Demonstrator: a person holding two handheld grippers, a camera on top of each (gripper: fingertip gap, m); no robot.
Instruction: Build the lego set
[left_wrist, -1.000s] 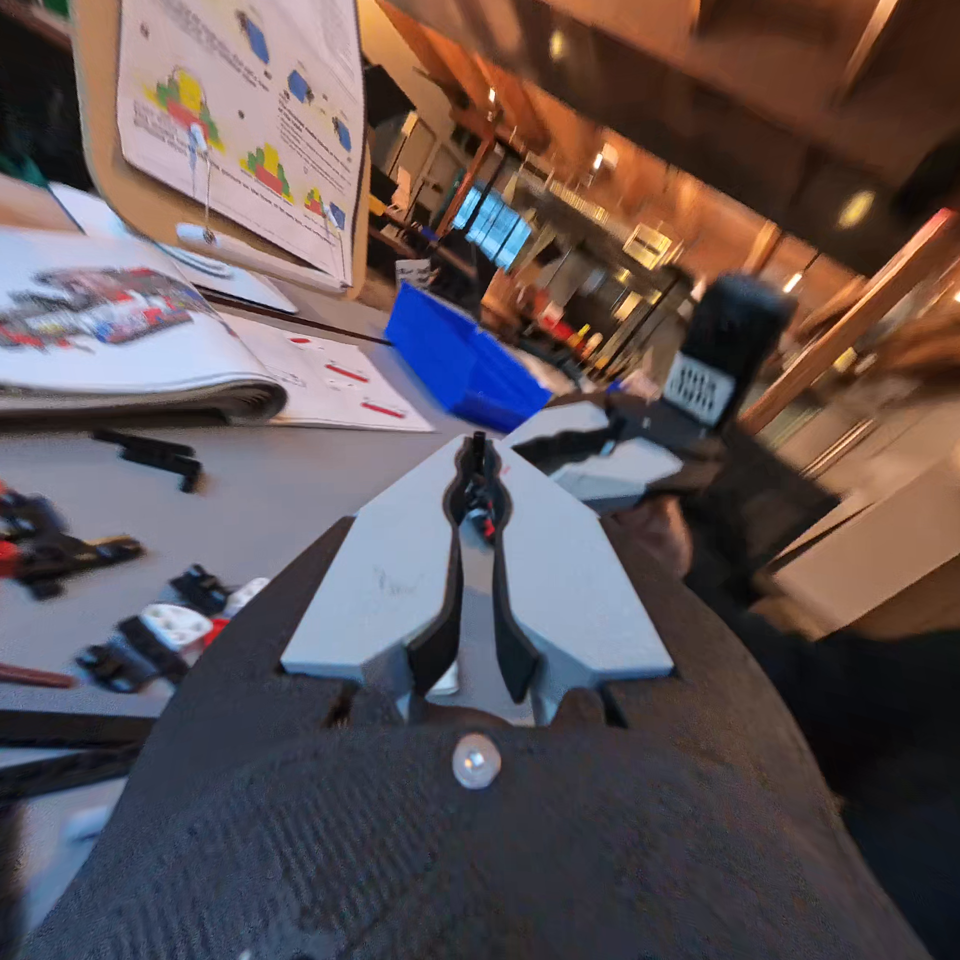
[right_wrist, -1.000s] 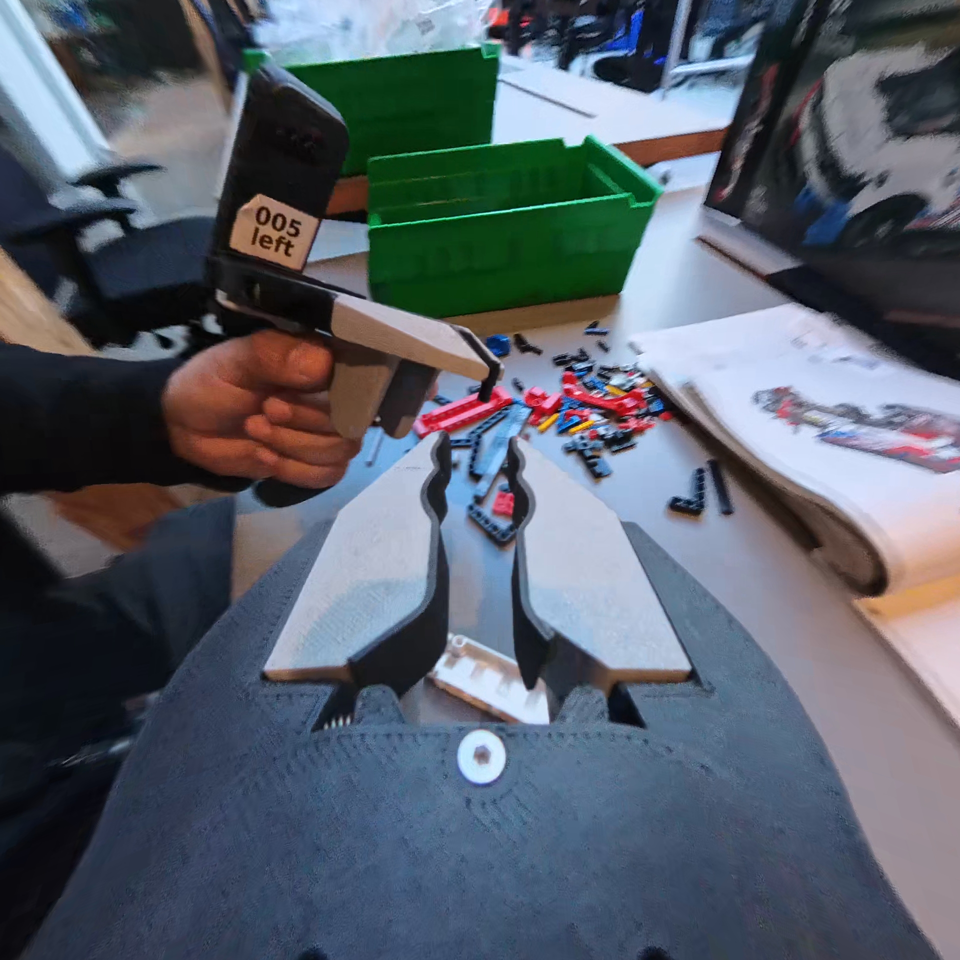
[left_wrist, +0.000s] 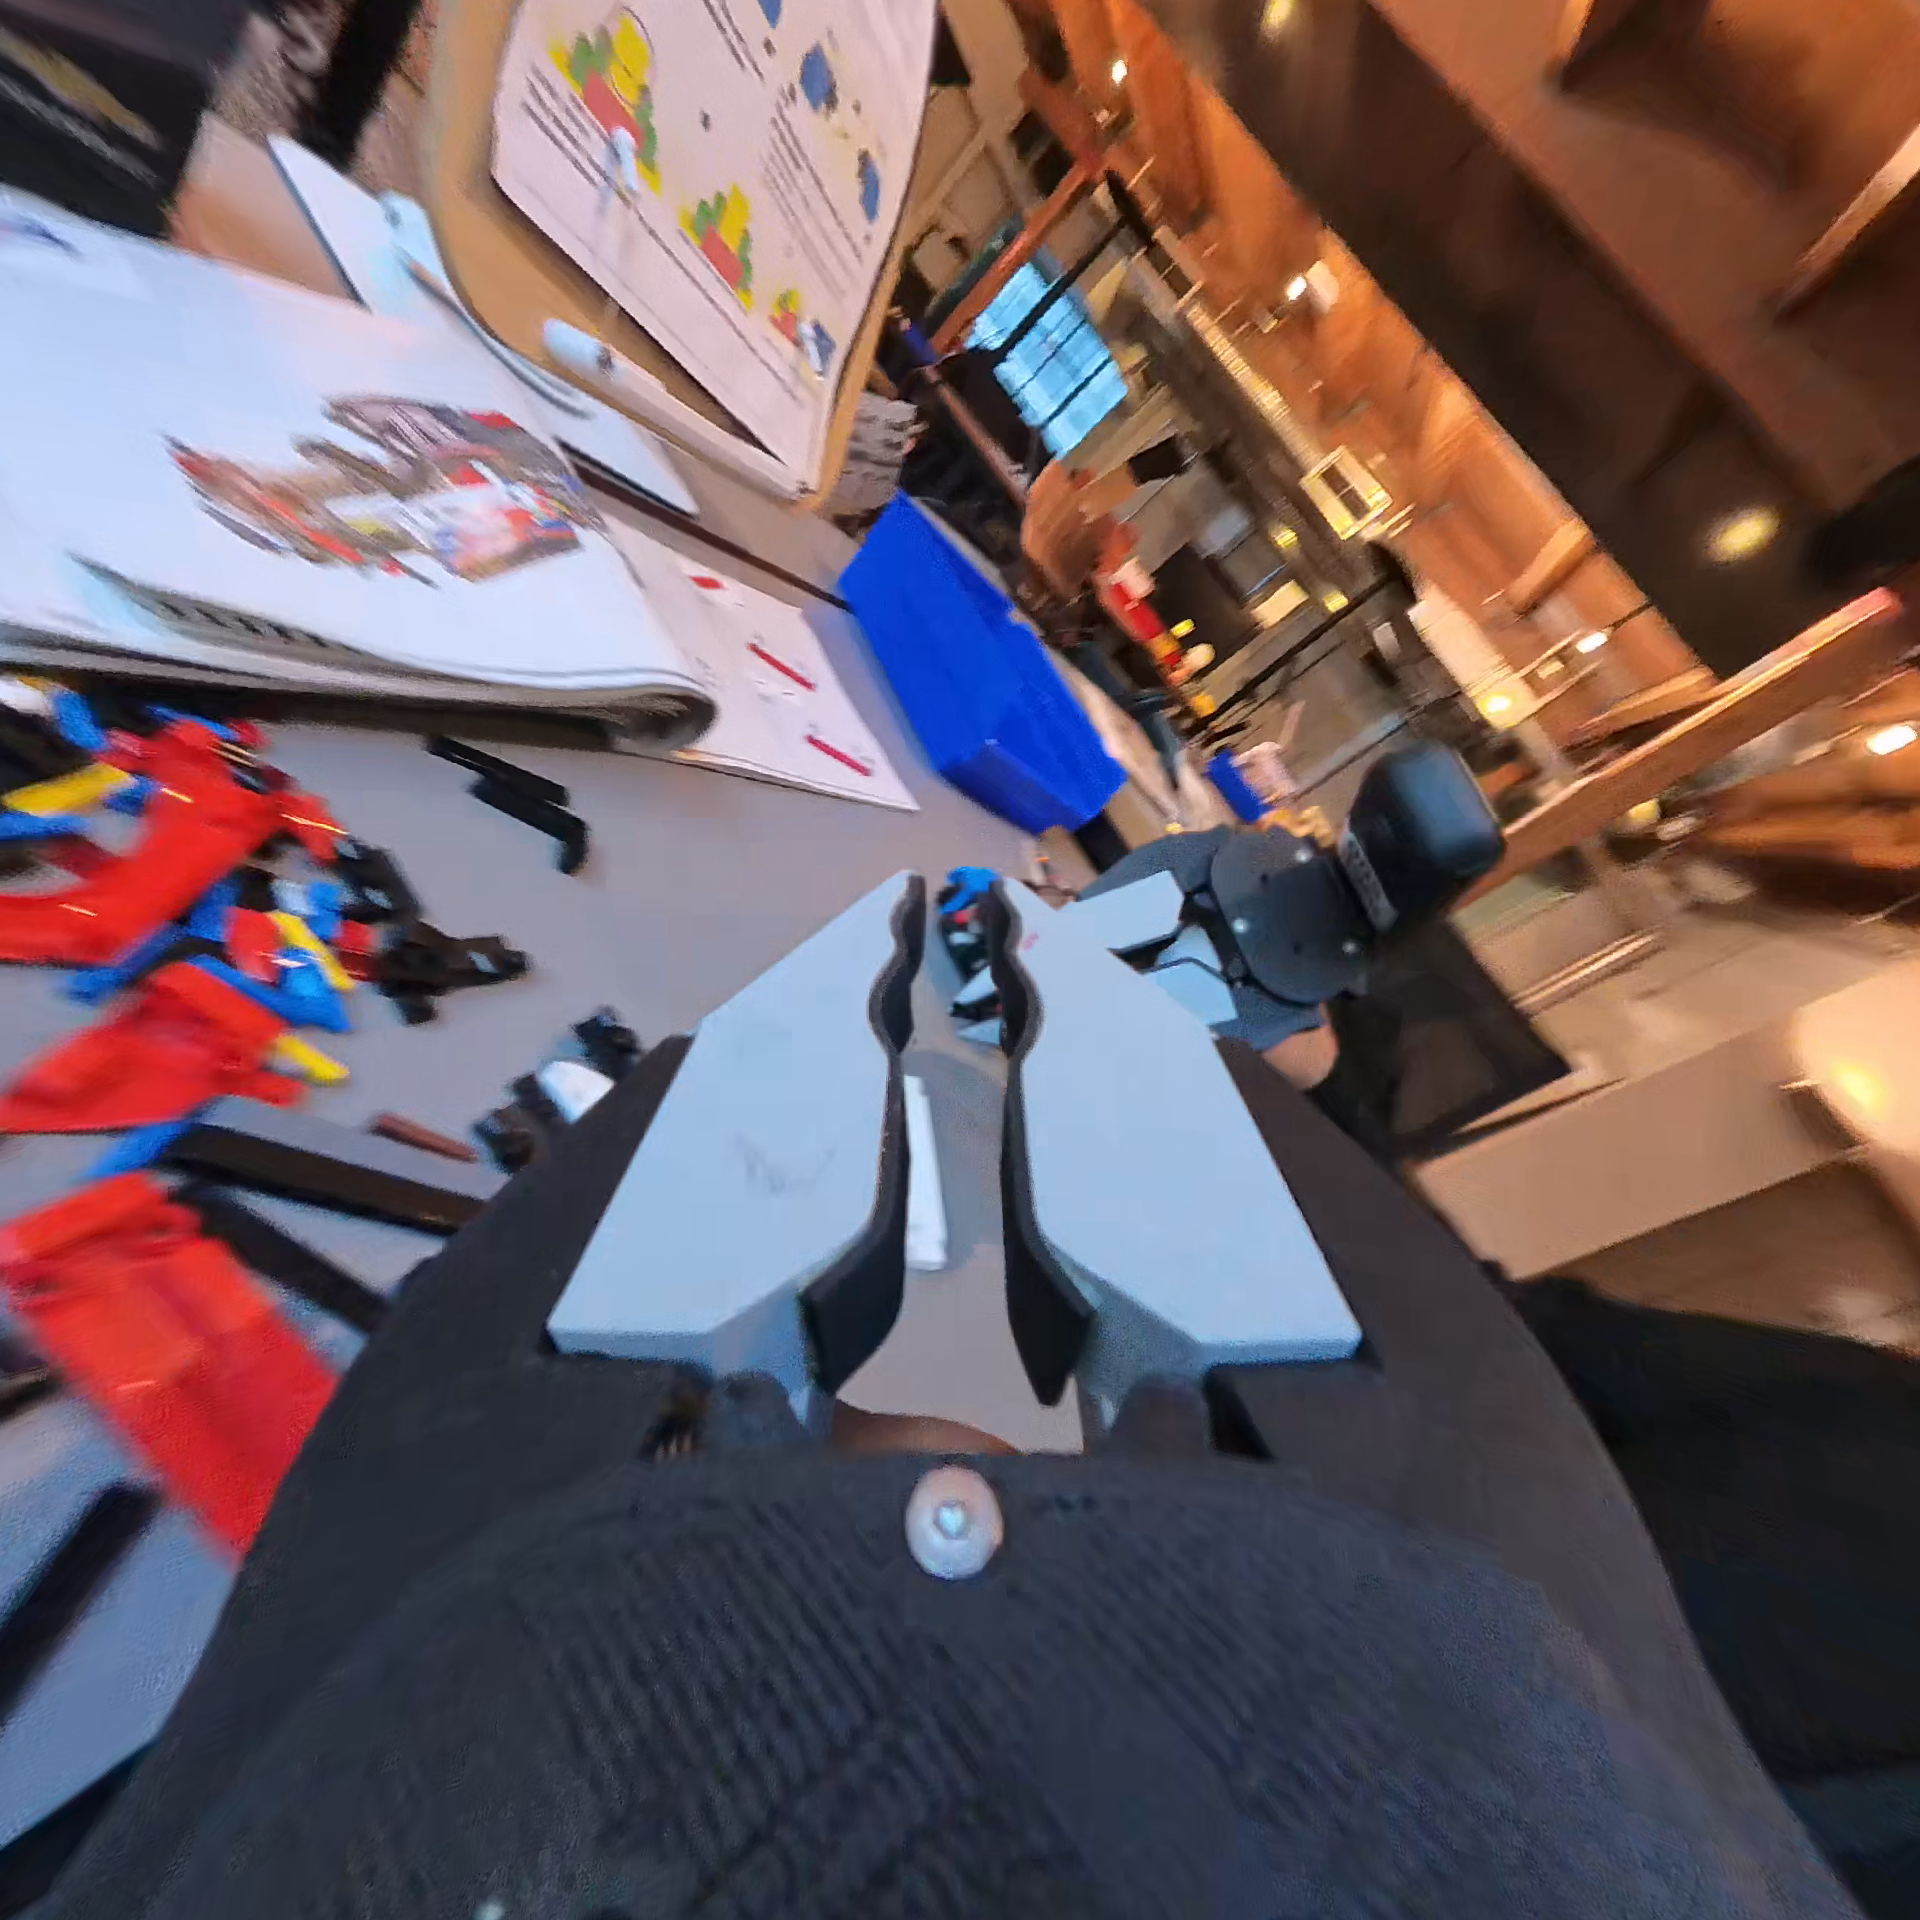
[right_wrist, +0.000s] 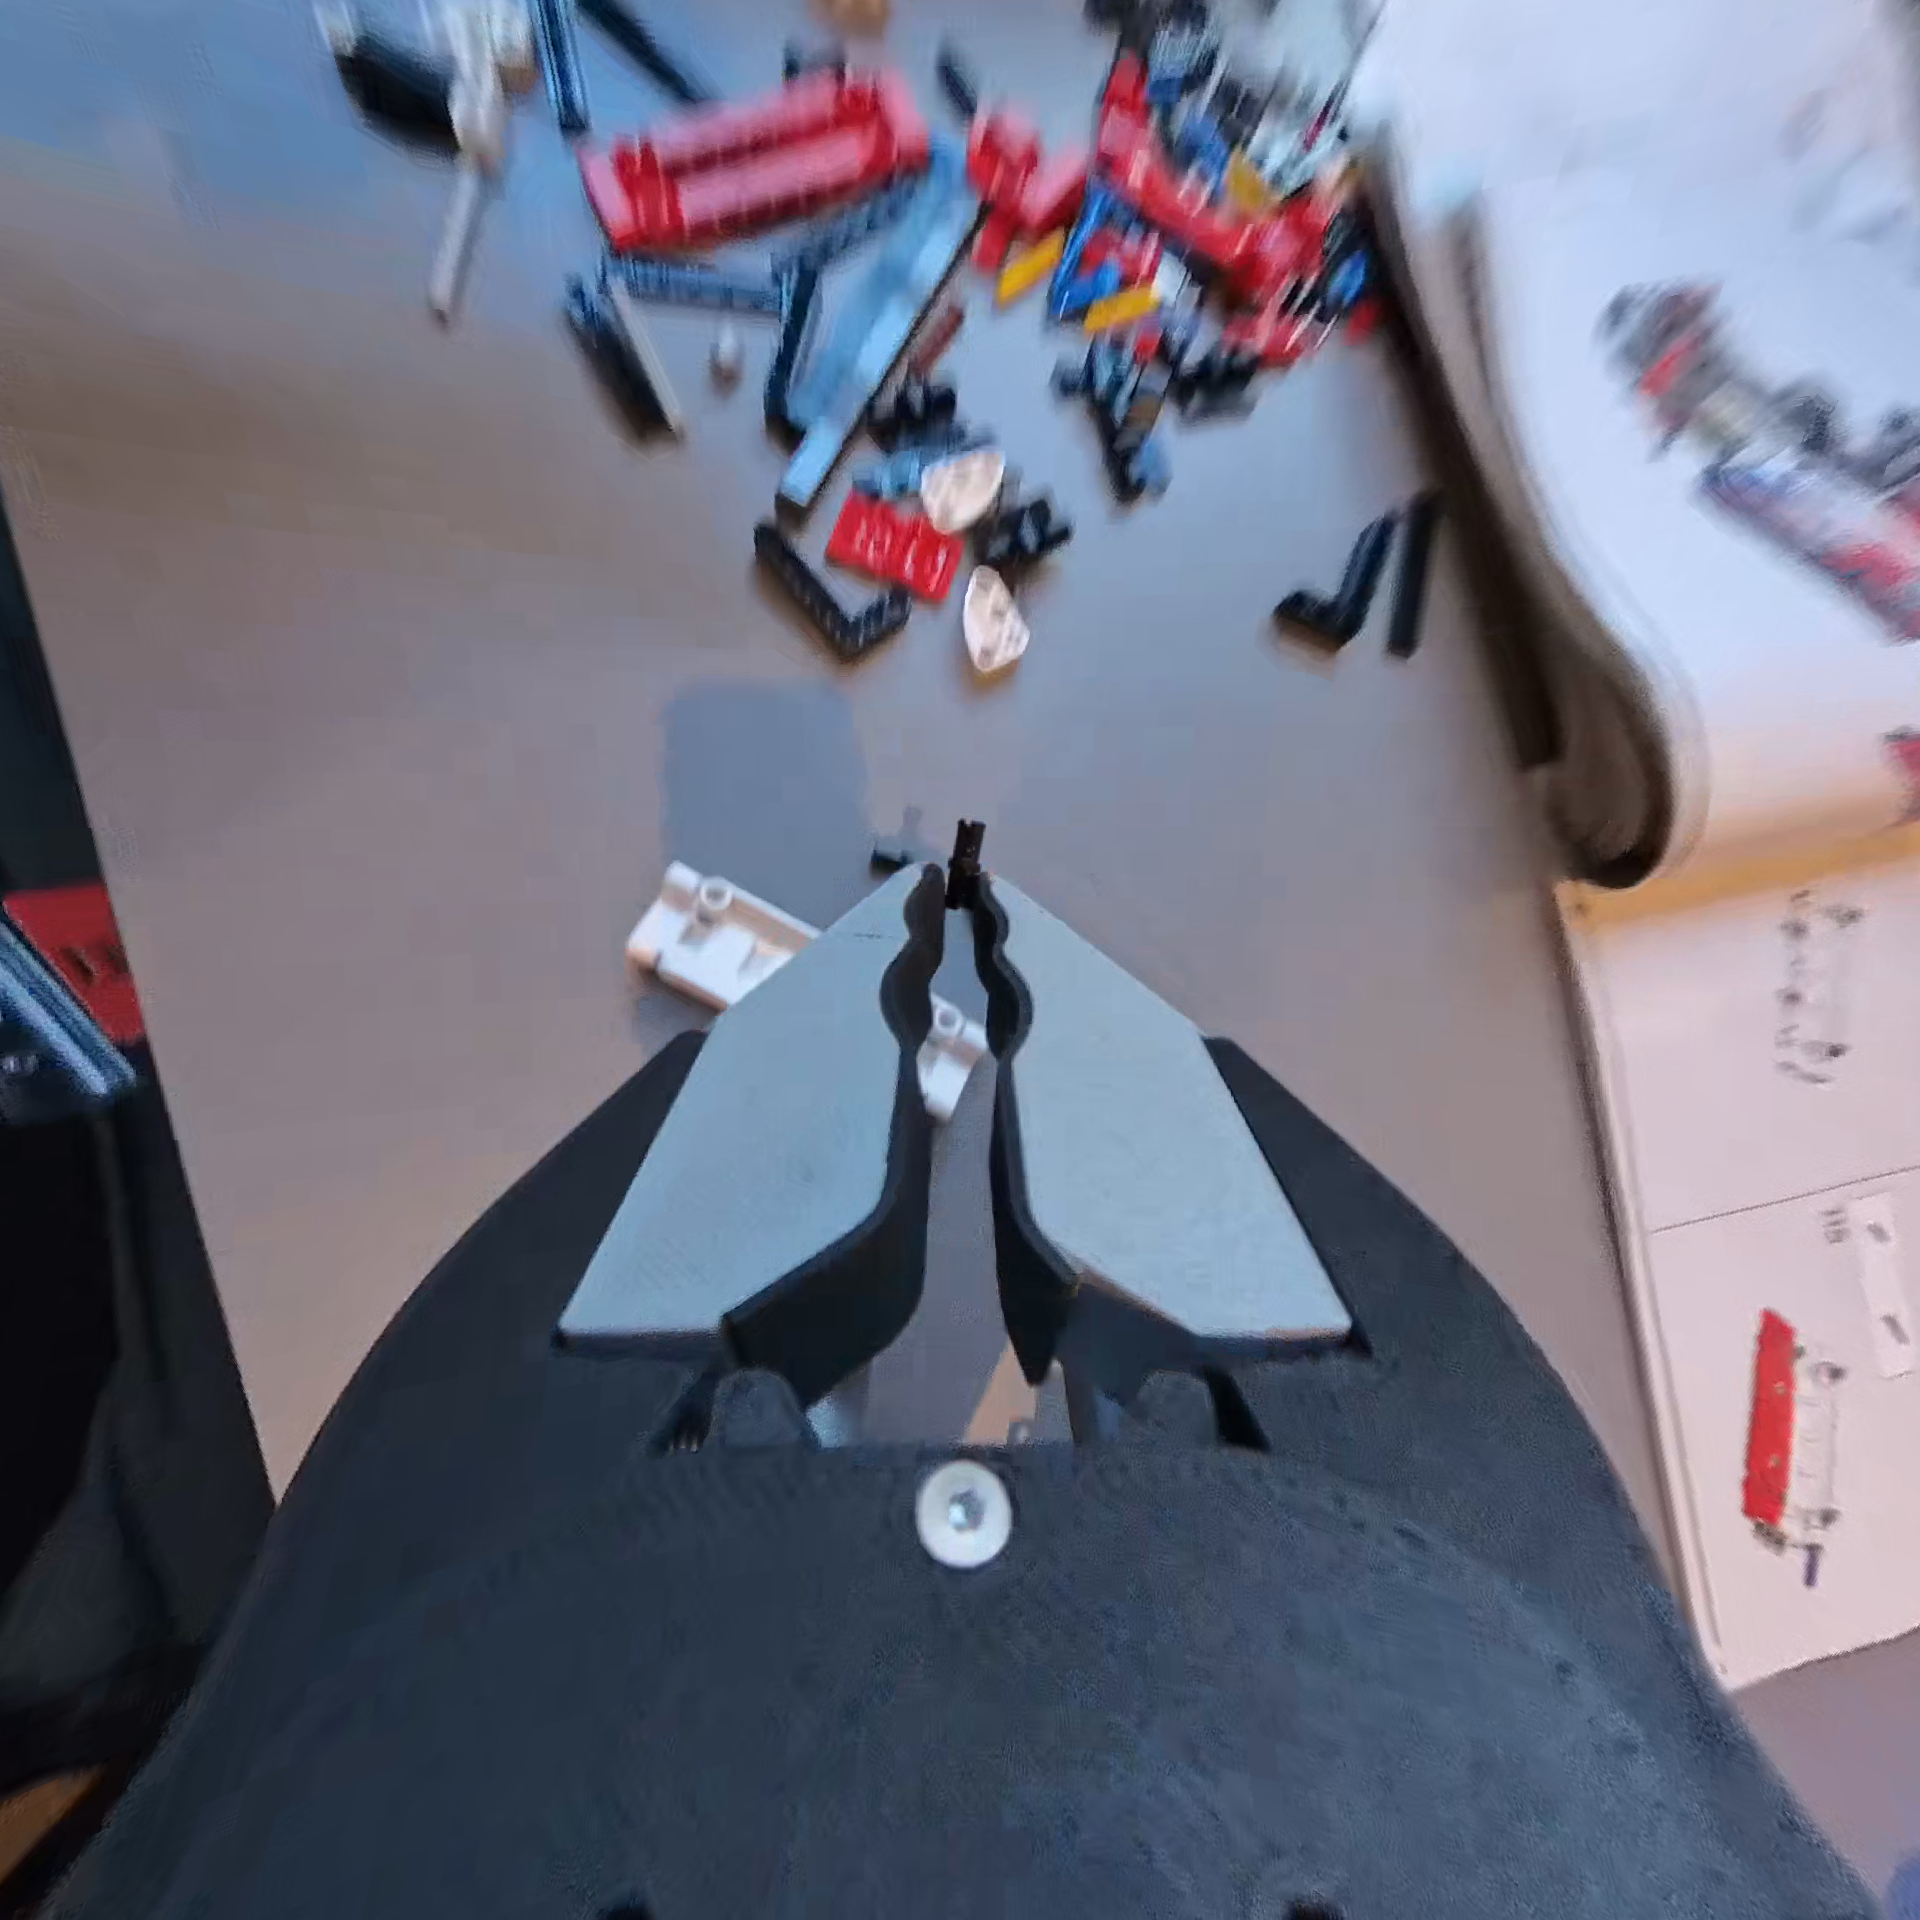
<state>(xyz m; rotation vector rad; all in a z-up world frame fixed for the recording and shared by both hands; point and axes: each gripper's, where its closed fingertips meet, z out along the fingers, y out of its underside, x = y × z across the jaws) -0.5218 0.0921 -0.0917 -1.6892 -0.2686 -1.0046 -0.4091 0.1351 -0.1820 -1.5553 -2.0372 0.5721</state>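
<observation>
Right wrist view: the right gripper (right_wrist: 963, 888) points down at the grey table (right_wrist: 312, 644), its two fingers nearly together at the tips and pinching a small black pin (right_wrist: 966, 854) that sticks out past them. Just beneath and to the left of the fingers lies a white lego piece (right_wrist: 717, 940), partly hidden by them. Farther ahead of the tips, a blurred heap of loose lego pieces (right_wrist: 1039, 239) in red, black, blue and yellow is spread on the table. To the right of the fingers lies the open instruction booklet (right_wrist: 1714, 364).

In the left wrist view, the left gripper (left_wrist: 956, 896) has a clear gap between its fingers and nothing held between them. The white piece (left_wrist: 923, 1174) shows through that gap, below the fingers. The right gripper (left_wrist: 1164, 940) sits just to the right of the left one's tips, with the lego heap (left_wrist: 197, 935) off to the left and a blue bin (left_wrist: 977, 675) well ahead.
</observation>
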